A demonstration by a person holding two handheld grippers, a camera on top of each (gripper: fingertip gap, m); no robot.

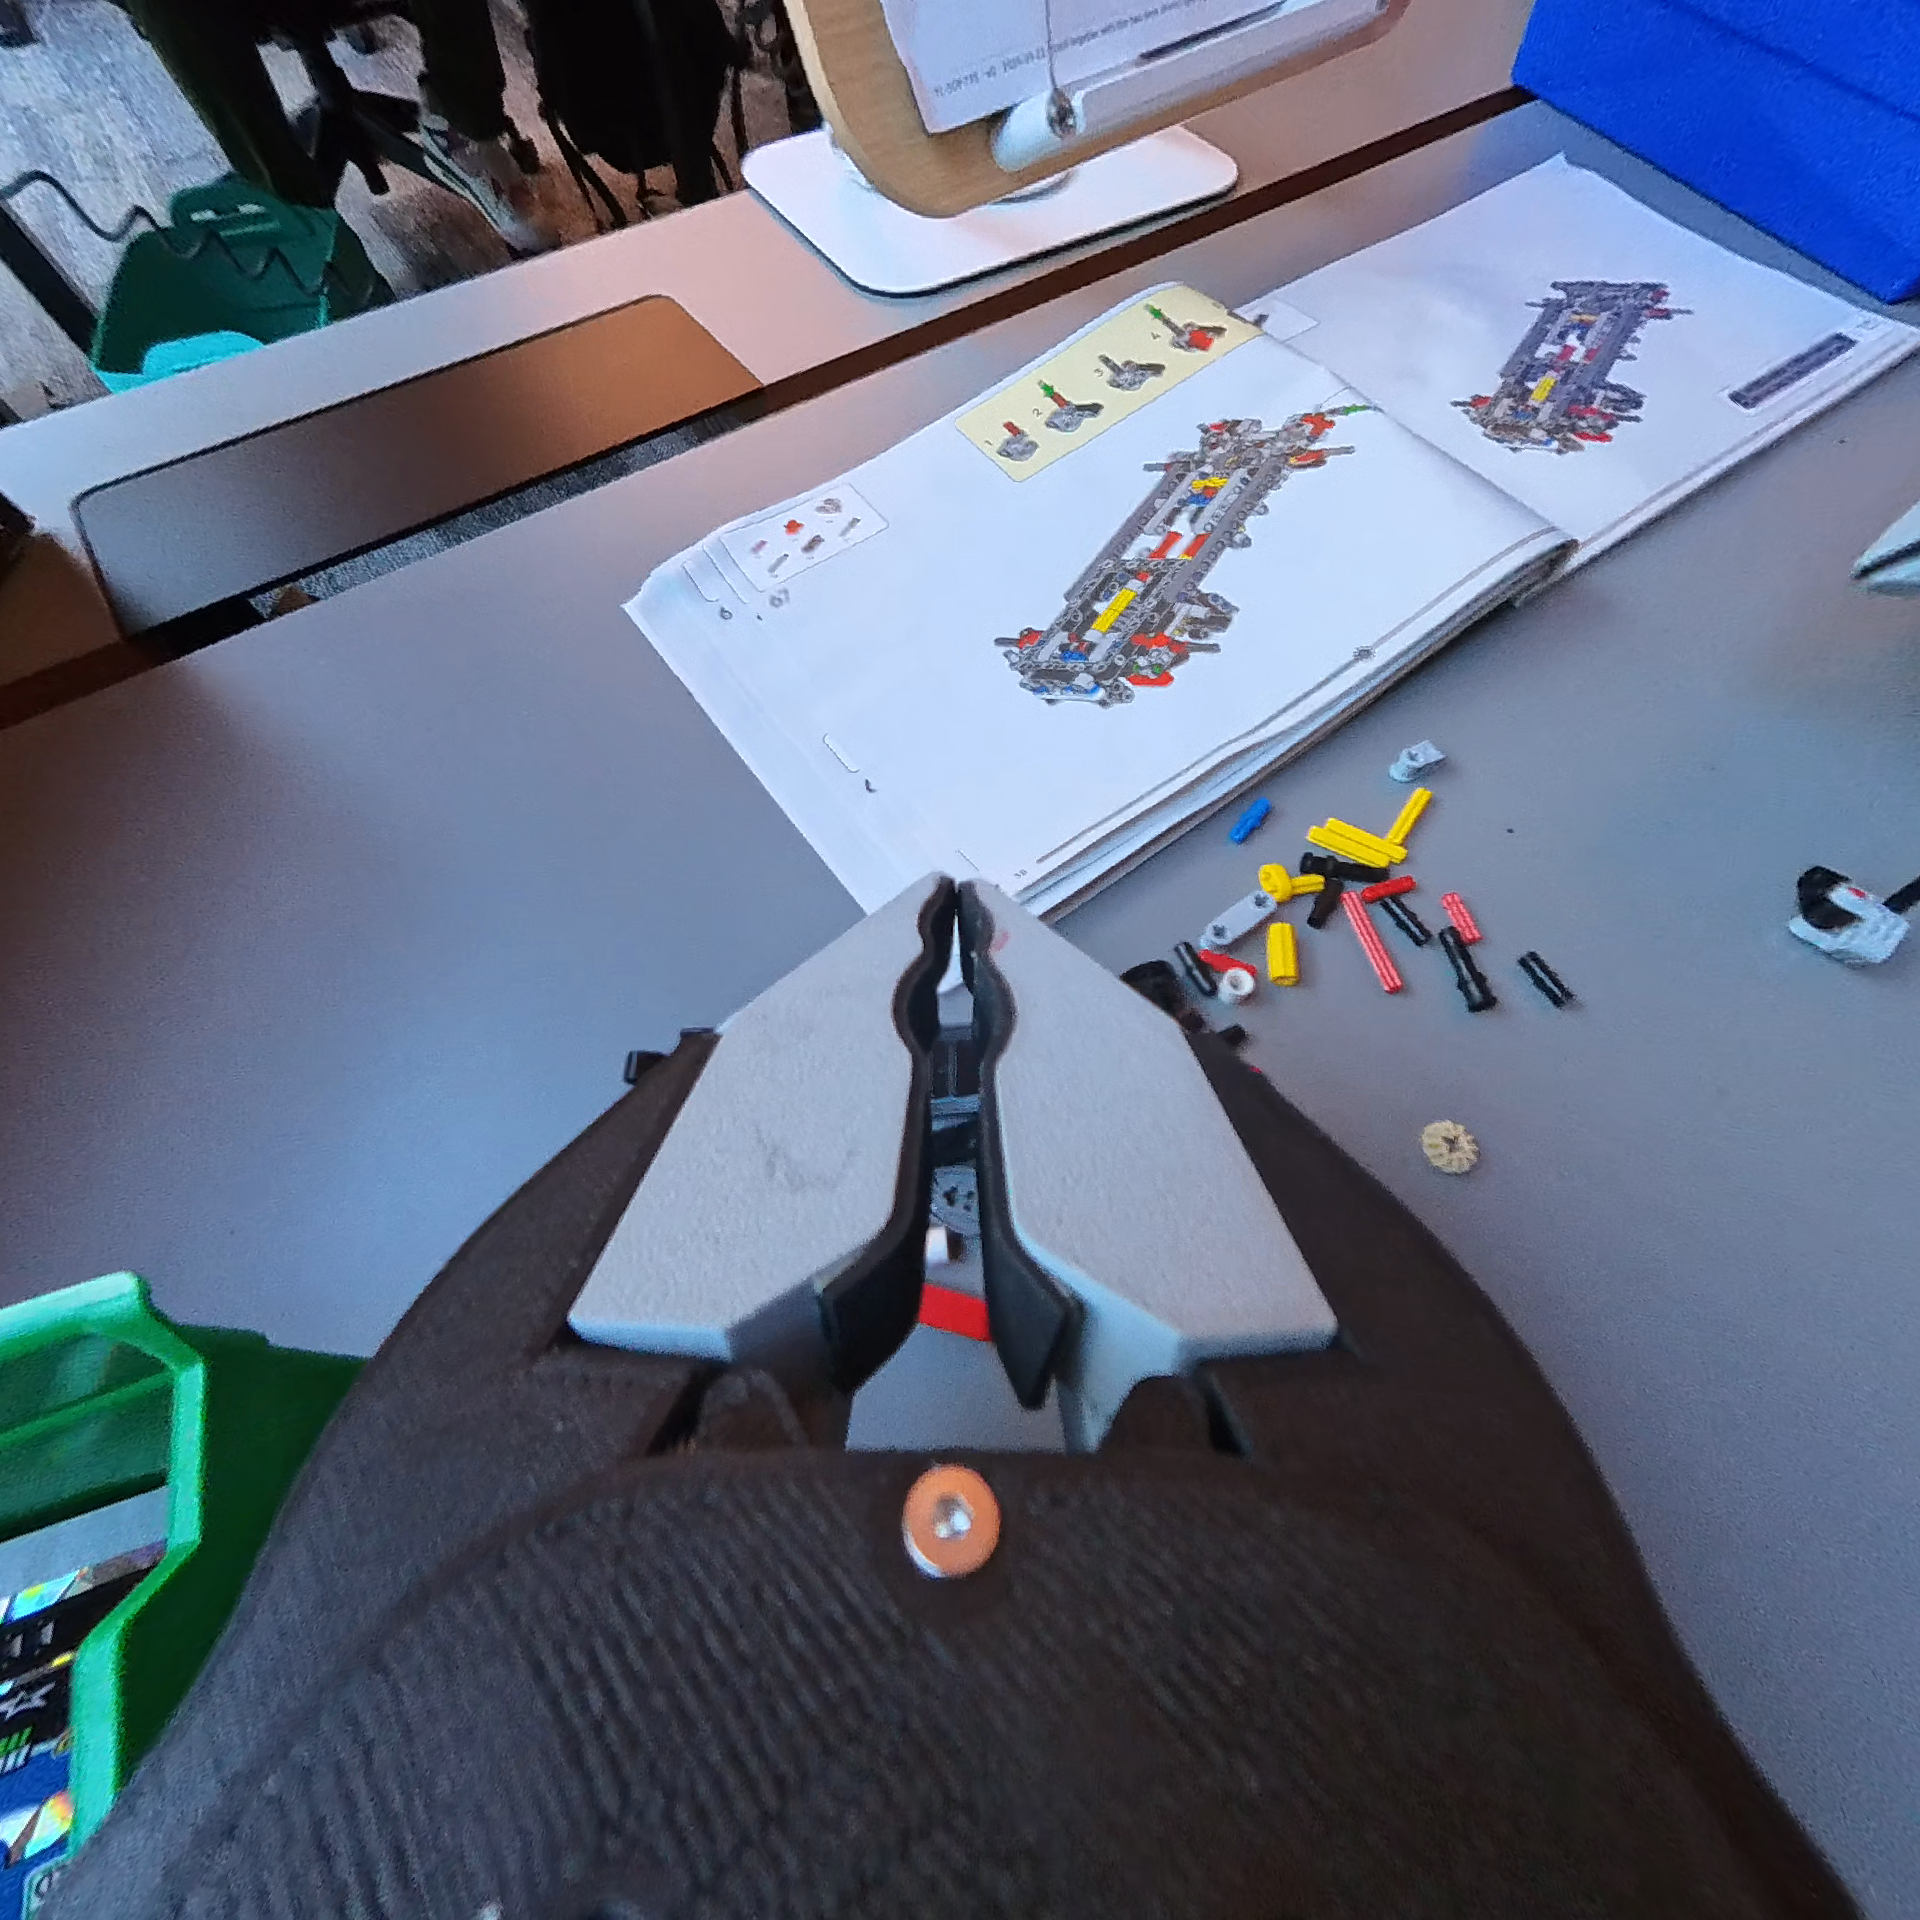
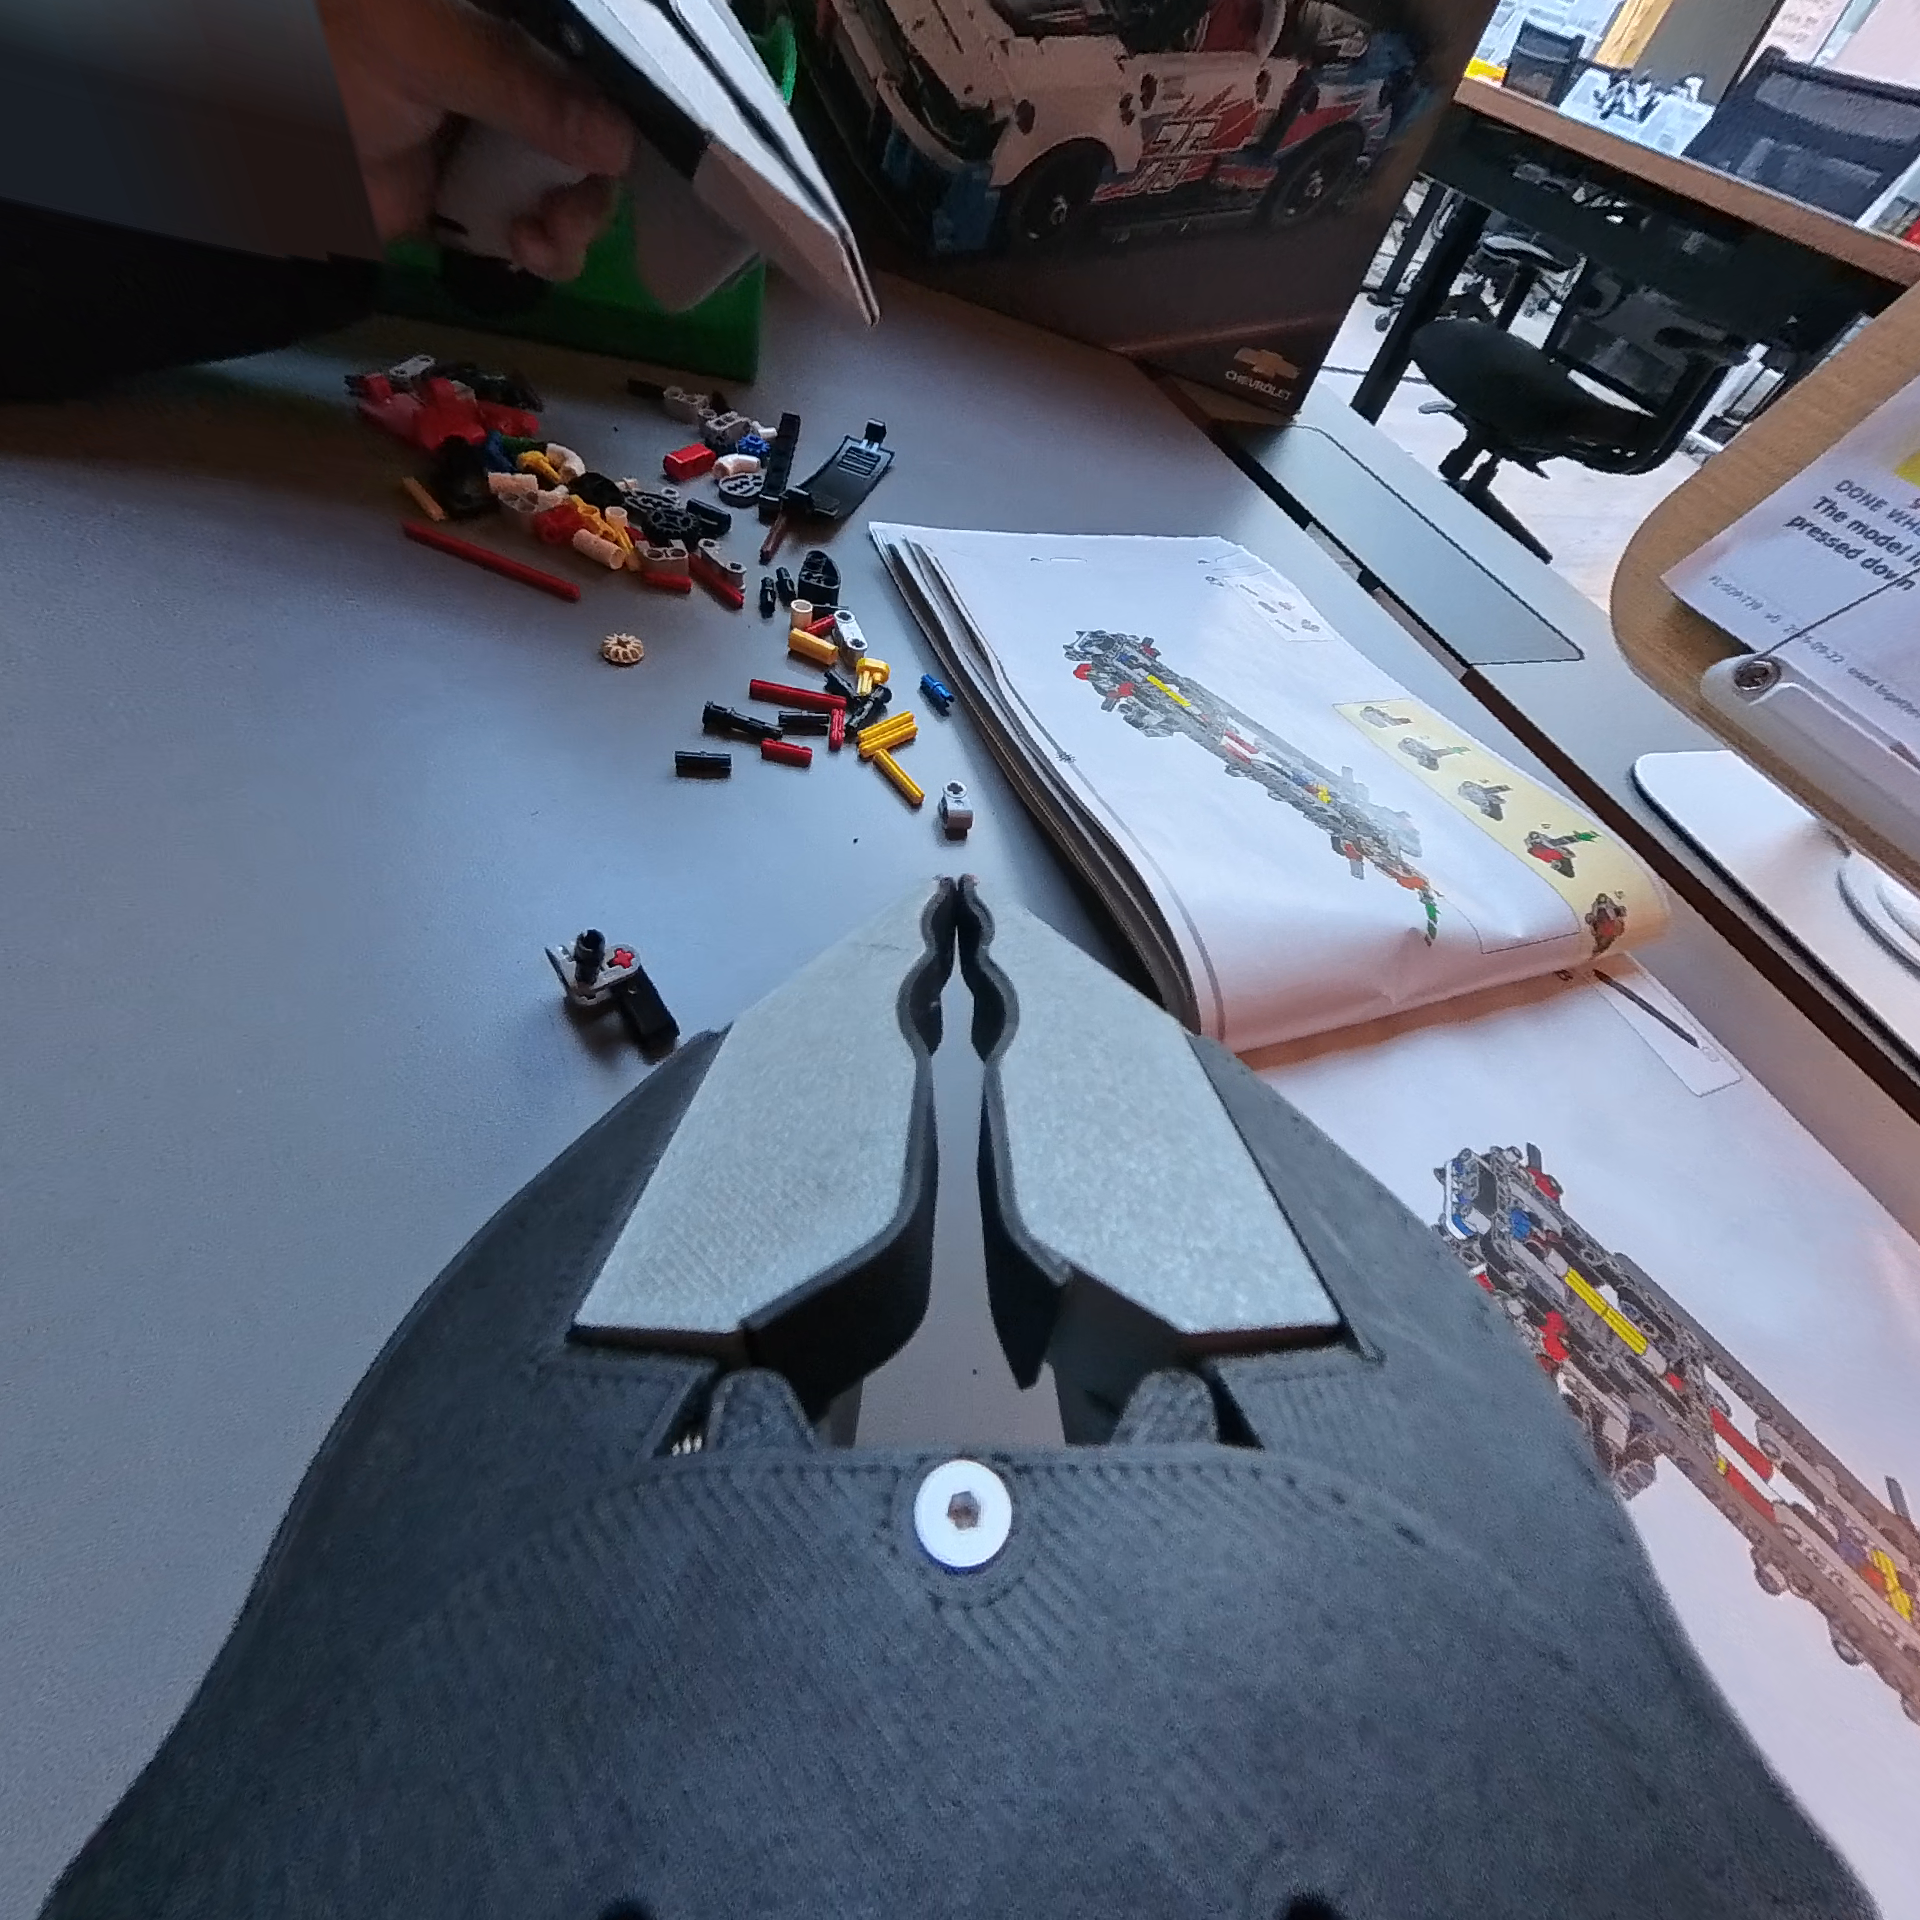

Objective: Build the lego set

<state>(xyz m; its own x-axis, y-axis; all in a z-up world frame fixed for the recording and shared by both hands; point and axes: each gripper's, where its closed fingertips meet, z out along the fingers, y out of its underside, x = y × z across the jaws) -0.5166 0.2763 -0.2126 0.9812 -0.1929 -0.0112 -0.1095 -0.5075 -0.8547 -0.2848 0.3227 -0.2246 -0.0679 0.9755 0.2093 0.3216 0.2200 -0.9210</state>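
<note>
- Left gripper: grey textured plastic fingers with wavy black rubber pads, tips closed together on nothing, over the near corner of the open white paper instruction booklet
- At its 3 o'clock on the smooth grey table: a scatter of small plastic pins and axles, yellow, red, black and blue; a tan toothed gear lies apart at 4 o'clock
- Right gripper: same build, tips meeting with nothing between them, above bare table
- Small grey holed connector block lies just beyond its tips at 12 o'clock
- Grey-and-black assembled piece with a red cross axle lies at 9 o'clock
- Green plastic bin at the left view's 8 o'clock; contents unclear
</note>
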